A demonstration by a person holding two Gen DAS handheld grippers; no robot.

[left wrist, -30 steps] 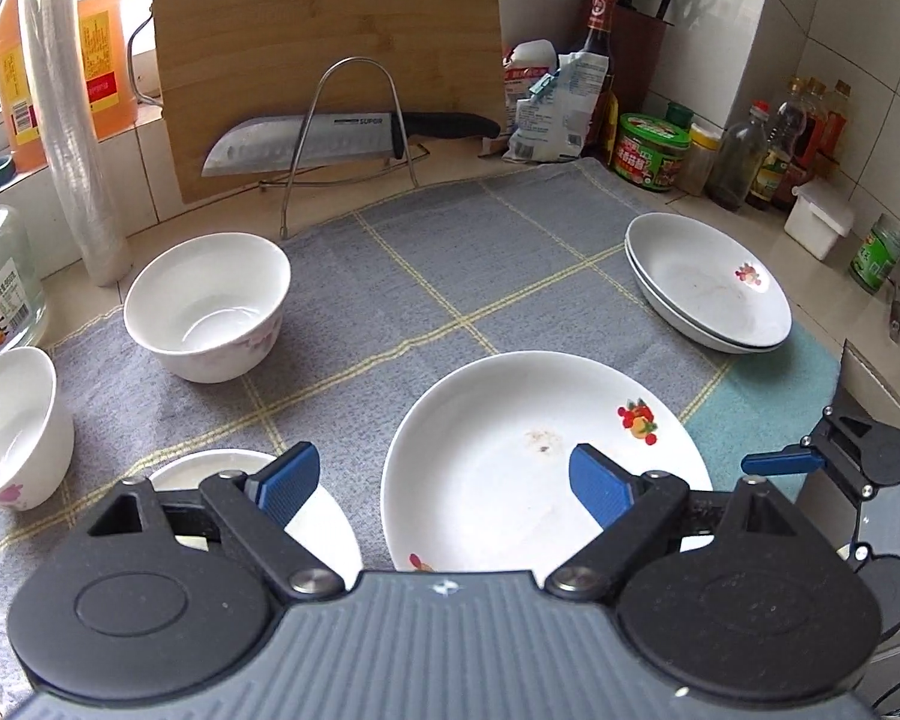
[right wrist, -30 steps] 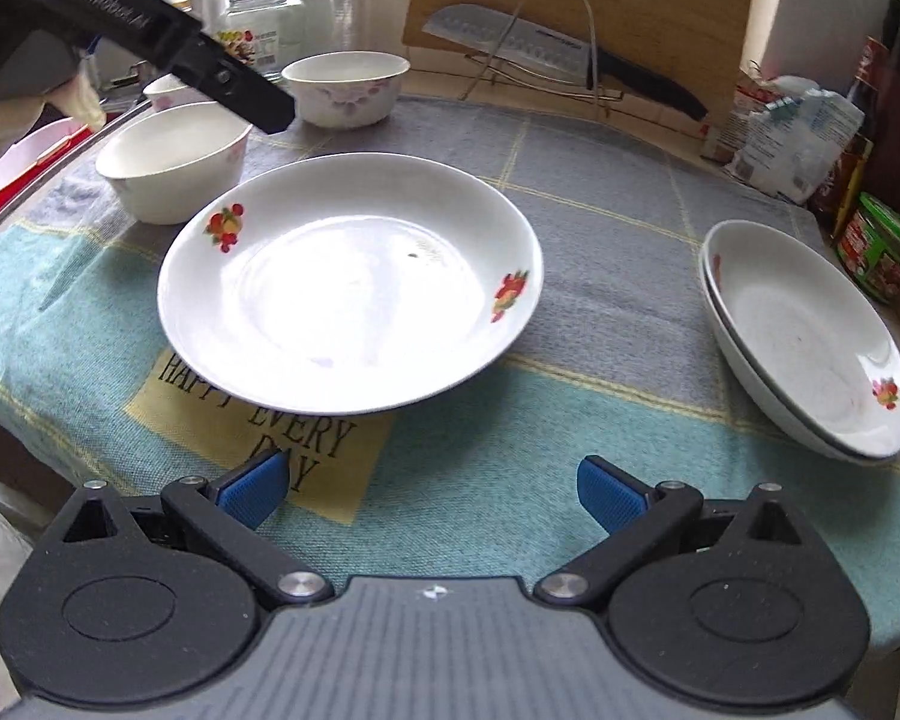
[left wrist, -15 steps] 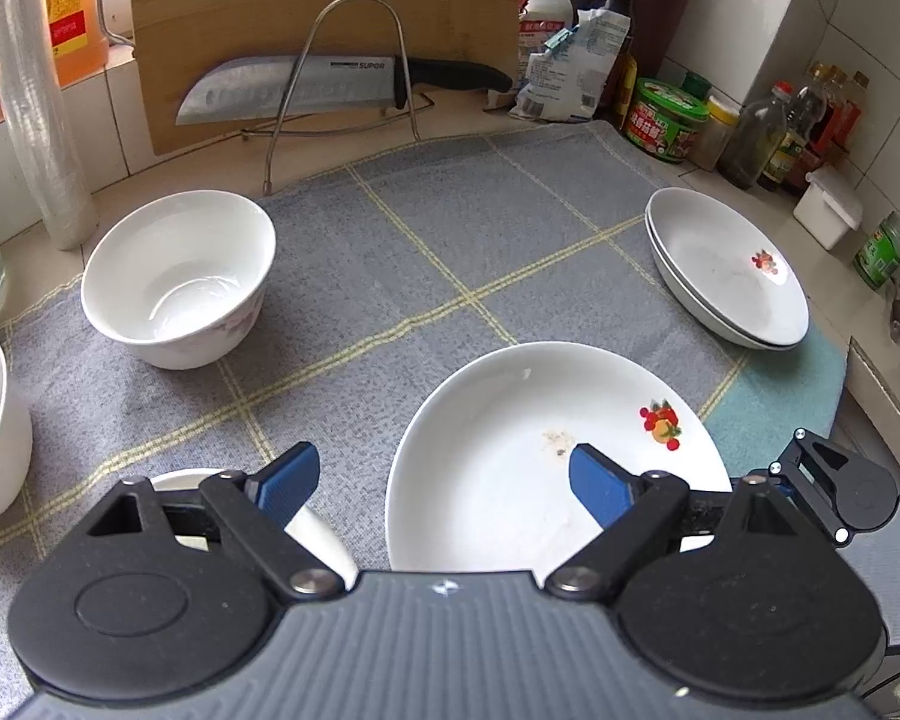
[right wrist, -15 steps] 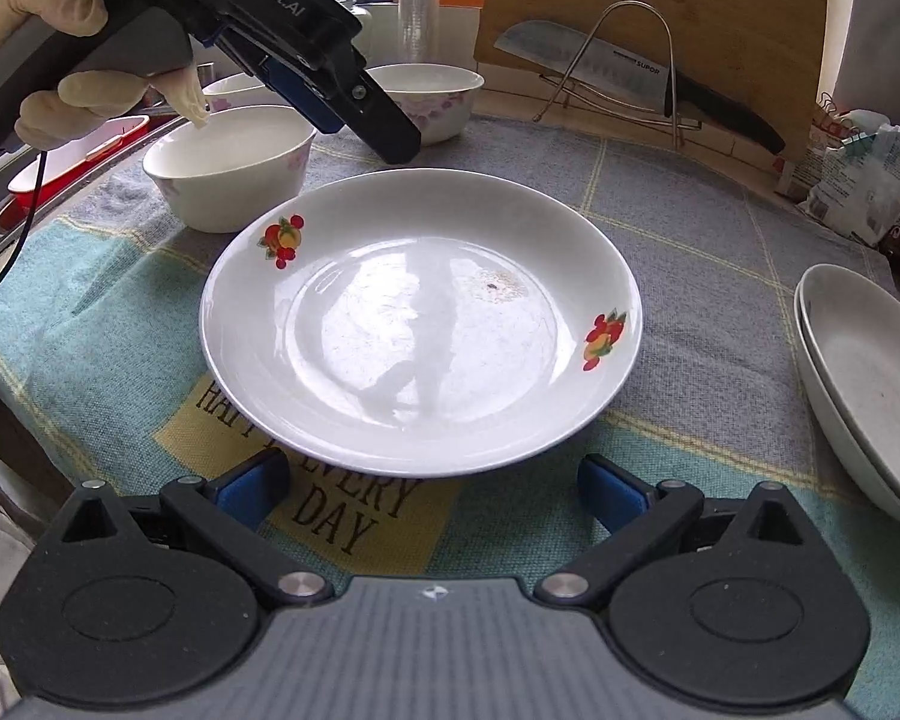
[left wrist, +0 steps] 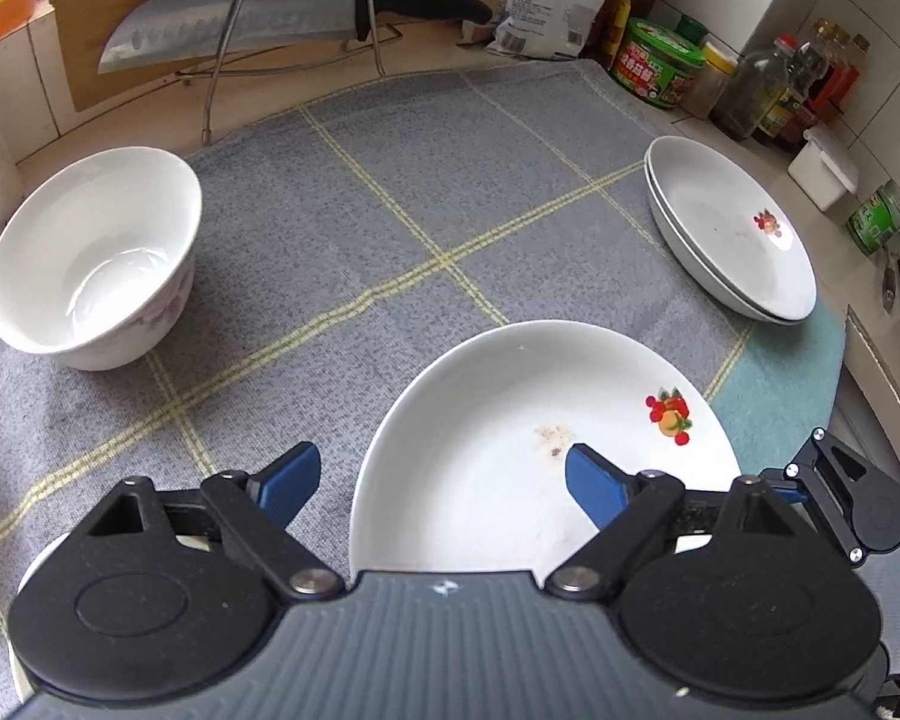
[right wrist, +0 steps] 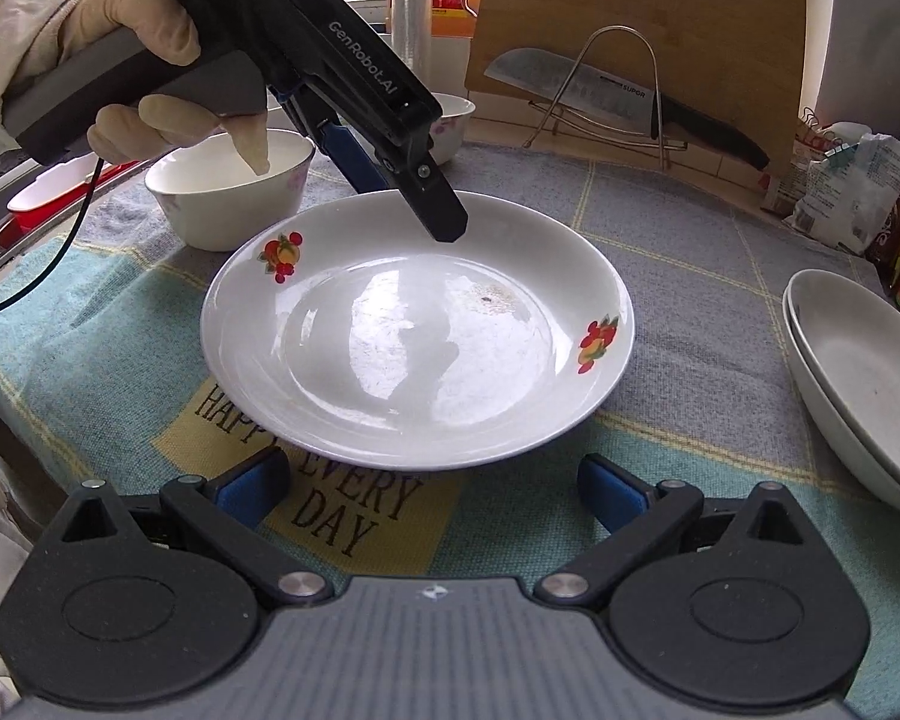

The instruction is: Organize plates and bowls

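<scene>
Cloth (right wrist: 690, 372) bears plate (right wrist: 417, 330) just before right gripper (right wrist: 432, 483).

The widest open stretch is the grey checked cloth (left wrist: 402, 210) in the middle — bare from the wire rack (left wrist: 306, 36) at the back down to the near plate (left wrist: 540, 450). On its left stands a bowl (left wrist: 90, 258); on its right a stack of two plates (left wrist: 732, 240), with jars and bottles (left wrist: 750, 84) crowded just behind along the tiled wall. The knife (left wrist: 258, 18) lies across the rack against a cutting board (right wrist: 636, 24), closing off the back edge. From the right wrist view, the left gripper (right wrist: 402, 174) hangs over the near plate's far rim (both sets of fingers spread wide), and another bowl (right wrist: 228, 192) sits just beside that plate.
</scene>
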